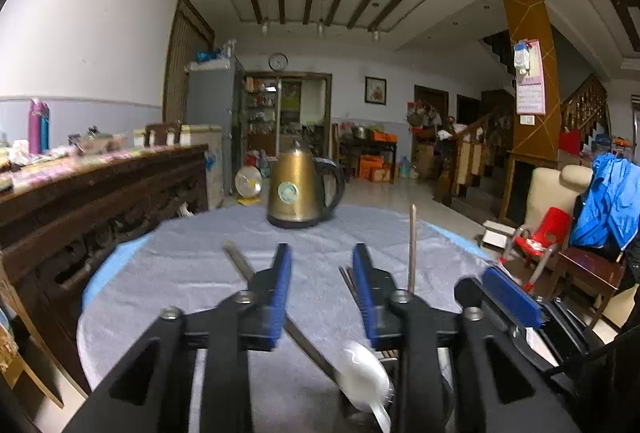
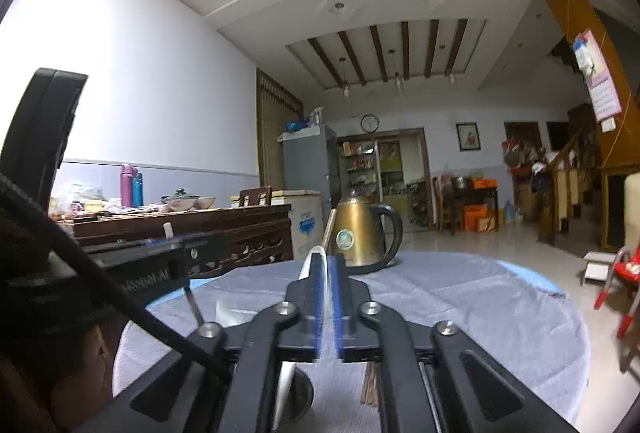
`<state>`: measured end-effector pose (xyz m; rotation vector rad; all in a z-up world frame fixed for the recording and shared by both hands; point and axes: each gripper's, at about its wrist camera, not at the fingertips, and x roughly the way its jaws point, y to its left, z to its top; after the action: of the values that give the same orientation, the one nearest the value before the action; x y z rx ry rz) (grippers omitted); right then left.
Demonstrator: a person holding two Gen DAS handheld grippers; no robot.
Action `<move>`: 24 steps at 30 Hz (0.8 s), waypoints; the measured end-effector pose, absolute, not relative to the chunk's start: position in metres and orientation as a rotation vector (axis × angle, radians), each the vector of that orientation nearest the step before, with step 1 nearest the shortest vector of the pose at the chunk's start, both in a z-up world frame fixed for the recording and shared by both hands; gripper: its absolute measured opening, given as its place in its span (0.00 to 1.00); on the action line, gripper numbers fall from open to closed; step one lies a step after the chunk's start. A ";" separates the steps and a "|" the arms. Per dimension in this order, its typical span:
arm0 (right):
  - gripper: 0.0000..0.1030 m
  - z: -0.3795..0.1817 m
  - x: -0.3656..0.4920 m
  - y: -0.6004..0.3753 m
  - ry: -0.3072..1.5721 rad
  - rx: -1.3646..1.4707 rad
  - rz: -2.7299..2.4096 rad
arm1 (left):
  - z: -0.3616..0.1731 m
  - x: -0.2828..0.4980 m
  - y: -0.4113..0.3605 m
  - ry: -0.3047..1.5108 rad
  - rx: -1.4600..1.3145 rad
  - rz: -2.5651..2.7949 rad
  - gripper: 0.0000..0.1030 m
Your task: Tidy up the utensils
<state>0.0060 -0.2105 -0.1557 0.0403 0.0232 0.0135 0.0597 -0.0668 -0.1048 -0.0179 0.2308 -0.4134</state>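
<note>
A: Right tool (image 2: 329, 307) first. What's it doing?

B: Its blue pads are pressed onto a white spoon (image 2: 316, 265), gripped edge-on; the handle runs down behind the tool toward a dark cup (image 2: 298, 399) just below. Left tool (image 1: 322, 293) has its pads apart, with nothing between them.

A: So the step is dropping the spoon into the cup?

B: That's my guess. Keep it upright, bring the low end over the cup's mouth, let go only once it's inside the rim. The cup looks light, so a sideways knock could tip it.

A: And the left tool?

B: It hangs over the grey cloth on the worktop (image 1: 192, 273), near the loose pieces. It could steady the cup, I think.

A: Count for me.

B: One spoon in the left view (image 1: 362, 373); whether that's the same one, I can't tell. One knife-like flat bar (image 1: 240, 261). One stick standing upright (image 1: 412, 249). A bundle of brown chopsticks (image 2: 370, 385), too blurred to count. One kettle (image 1: 298, 189) at the far edge.
</note>
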 end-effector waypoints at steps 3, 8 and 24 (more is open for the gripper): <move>0.40 -0.153 0.001 -0.215 0.028 0.066 0.009 | -0.095 0.055 -0.057 0.209 -0.042 -0.399 0.33; 0.39 -0.145 -0.006 -0.226 0.022 0.070 -0.046 | -0.076 0.052 -0.032 0.179 -0.086 -0.310 0.51; 0.49 -0.125 -0.008 -0.274 0.183 0.131 -0.233 | -0.099 0.072 0.025 0.403 -0.123 -0.115 0.76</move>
<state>-0.0080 -0.2738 -0.1250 0.1312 0.1831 -0.2327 0.0721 0.0246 -0.0988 -0.1234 0.4028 -0.1146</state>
